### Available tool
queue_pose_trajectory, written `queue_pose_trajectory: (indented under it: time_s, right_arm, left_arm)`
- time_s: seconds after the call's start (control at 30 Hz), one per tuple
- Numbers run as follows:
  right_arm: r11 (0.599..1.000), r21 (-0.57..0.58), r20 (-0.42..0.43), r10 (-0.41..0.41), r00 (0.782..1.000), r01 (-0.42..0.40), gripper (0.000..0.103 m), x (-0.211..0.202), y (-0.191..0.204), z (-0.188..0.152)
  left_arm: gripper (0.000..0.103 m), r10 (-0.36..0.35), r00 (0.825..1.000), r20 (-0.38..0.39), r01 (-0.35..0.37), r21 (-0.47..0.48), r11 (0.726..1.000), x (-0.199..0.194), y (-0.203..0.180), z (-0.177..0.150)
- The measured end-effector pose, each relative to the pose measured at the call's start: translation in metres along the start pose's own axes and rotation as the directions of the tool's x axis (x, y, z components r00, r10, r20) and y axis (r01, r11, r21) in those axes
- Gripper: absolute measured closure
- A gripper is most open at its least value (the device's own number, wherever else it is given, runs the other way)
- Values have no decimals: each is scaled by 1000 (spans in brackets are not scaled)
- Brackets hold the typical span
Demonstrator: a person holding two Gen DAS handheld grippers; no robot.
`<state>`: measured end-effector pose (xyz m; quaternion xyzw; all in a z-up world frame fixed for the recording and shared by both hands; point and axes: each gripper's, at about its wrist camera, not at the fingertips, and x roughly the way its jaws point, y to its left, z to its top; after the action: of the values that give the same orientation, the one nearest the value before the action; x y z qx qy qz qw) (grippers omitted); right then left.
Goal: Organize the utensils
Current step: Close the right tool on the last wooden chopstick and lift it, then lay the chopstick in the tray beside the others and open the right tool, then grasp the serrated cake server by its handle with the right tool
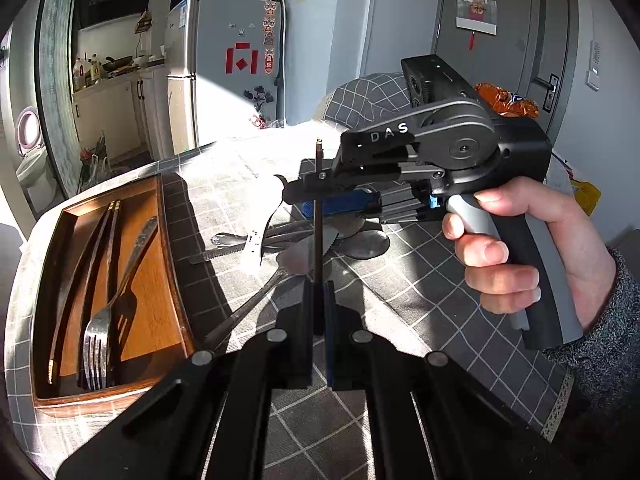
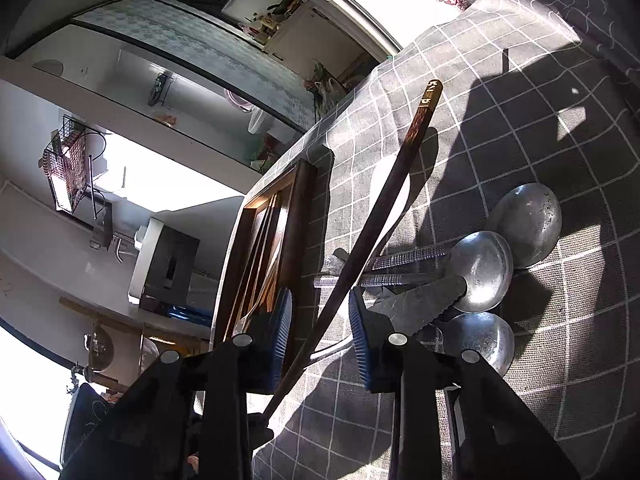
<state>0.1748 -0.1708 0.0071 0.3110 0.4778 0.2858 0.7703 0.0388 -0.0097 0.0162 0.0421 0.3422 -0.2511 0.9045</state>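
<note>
Left wrist view: left gripper [image 1: 319, 308] is clamped on one dark chopstick [image 1: 318, 216], which stands upright. The right gripper [image 1: 294, 192], held by a hand [image 1: 516, 248], reaches across at the chopstick's upper part. The wooden tray [image 1: 172, 272] holds two chopsticks [image 1: 86, 276], one fork [image 1: 98, 344] and one slotted spatula [image 1: 126, 308]. A loose pile of utensils [image 1: 280, 240] lies on the checked tablecloth [image 1: 420, 280].

Right wrist view: the right gripper's [image 2: 320, 340] blue pads [image 2: 280, 336] stand apart, the chopstick [image 2: 384, 216] between them untouched. Three spoons [image 2: 482, 268] and one serrated knife [image 2: 424, 300] lie beside.
</note>
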Motion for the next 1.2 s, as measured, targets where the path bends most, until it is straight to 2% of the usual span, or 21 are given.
queue_pose_trajectory:
  time_s: [0.03,0.27,0.4,0.5,0.63,0.77,0.8,0.83,0.9,1.03,1.07,1.1,1.17,1.2]
  right_arm:
    - [1000,-3,-9,5,1000,-5,89,5,2,0]
    - [994,-105,-73,-8,997,0,89,51,49,2]
    - [986,-164,-138,-30,990,7,90,98,81,7]
    - [978,-208,-167,-62,984,26,89,132,99,9]
    - [955,-284,-168,-136,976,84,88,168,115,13]
    - [928,-341,-125,-203,971,150,83,178,124,10]
    - [923,-350,-117,-210,971,158,74,176,124,9]
    - [921,-354,-108,-212,971,162,60,174,125,8]
    - [908,-378,-83,-228,970,181,46,168,126,5]
    - [862,-449,-12,-269,963,235,33,151,133,-5]
    - [852,-464,3,-274,962,244,31,145,134,-8]
    - [843,-477,16,-274,962,248,27,138,134,-10]
    - [829,-498,46,-269,962,255,23,121,131,-14]
    - [824,-504,57,-264,963,256,20,111,129,-14]
  left_arm:
    - [98,4,1000,2,-4,-6,1000,-3,3,-2]
    - [98,86,996,11,-85,-74,994,-25,34,-15]
    - [98,188,982,-9,-188,-111,976,-36,59,-21]
    - [98,235,972,-30,-237,-152,960,-38,81,-26]
    - [98,256,966,-41,-259,-211,943,-34,108,-30]
    - [98,287,956,-56,-292,-211,933,-29,121,-29]
    - [98,306,950,-63,-313,-208,927,-27,122,-28]
    - [97,311,948,-67,-318,-209,925,-25,124,-27]
    - [97,300,951,-76,-309,-215,926,-21,129,-27]
    - [97,300,951,-71,-308,-184,934,-19,127,-26]
    - [95,304,950,-70,-312,-179,933,-19,126,-26]
    - [74,301,951,-67,-308,-180,934,-19,126,-26]
    - [43,280,959,-40,-282,-182,942,-20,123,-27]
    - [38,276,961,-30,-277,-176,945,-22,121,-27]
